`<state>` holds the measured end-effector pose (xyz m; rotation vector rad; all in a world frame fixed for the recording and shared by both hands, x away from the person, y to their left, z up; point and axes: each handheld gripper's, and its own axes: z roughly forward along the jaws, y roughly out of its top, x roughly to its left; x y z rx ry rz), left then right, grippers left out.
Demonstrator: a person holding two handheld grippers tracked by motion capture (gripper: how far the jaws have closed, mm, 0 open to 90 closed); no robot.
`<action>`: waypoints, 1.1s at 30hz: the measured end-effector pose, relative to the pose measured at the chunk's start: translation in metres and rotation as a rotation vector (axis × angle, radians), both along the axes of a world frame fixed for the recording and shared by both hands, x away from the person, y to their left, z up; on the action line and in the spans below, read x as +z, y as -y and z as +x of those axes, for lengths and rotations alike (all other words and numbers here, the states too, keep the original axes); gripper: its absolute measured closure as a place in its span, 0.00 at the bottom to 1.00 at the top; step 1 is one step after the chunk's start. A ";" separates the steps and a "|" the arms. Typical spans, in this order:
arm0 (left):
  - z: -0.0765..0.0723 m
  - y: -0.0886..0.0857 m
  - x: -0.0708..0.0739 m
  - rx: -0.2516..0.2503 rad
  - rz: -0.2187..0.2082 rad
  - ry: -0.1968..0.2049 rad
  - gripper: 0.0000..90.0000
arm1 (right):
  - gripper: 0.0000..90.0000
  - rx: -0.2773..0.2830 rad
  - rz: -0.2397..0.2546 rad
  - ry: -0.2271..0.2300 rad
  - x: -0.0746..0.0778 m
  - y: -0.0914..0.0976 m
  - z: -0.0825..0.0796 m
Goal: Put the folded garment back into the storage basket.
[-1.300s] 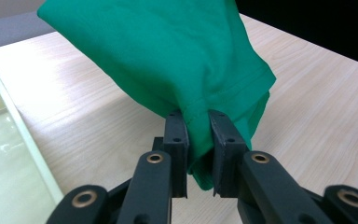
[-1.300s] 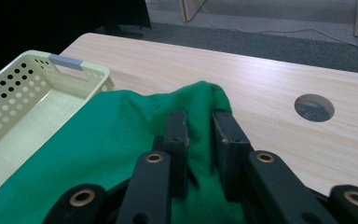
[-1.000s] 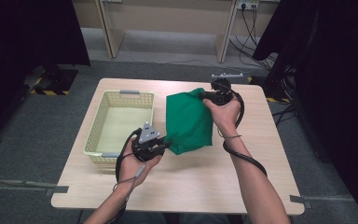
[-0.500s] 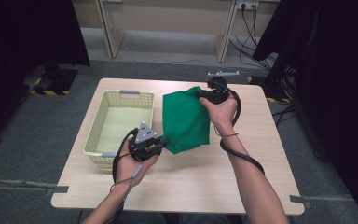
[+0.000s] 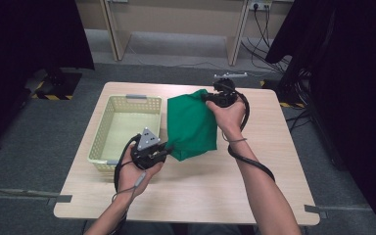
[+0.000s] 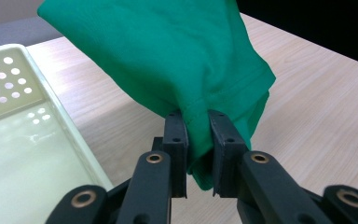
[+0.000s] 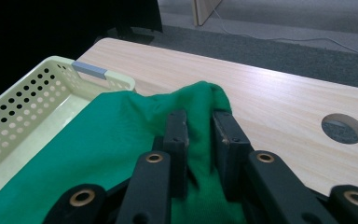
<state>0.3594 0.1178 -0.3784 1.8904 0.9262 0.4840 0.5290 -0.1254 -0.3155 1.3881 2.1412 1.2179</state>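
left tongs (image 6: 196, 126): clamped on cloth's (image 5: 192, 122) near corner | right tongs (image 7: 200, 126): pinching its far corner | cloth: green, stretched between the 2, above the tabletop (image 5: 254, 176), just right of the basket (image 5: 108, 128) | basket: pale yellow, on tabletop

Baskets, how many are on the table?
1. The basket sits on the table's left side, beside the green cloth held by both grippers.

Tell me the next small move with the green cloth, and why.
Probably carry the green cloth sideways over the basket: both the left tongs and the right tongs already pinch its ends, and it hangs stretched between them beside the basket.
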 end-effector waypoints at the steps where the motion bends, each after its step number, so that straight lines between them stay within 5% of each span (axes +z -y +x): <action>1: 0.000 -0.001 0.000 0.001 0.000 0.000 0.88 | 0.86 0.004 -0.001 0.002 0.000 -0.001 0.000; 33: -0.003 -0.019 0.005 0.035 -0.010 0.000 0.88 | 0.86 0.031 -0.001 0.008 0.006 -0.023 0.003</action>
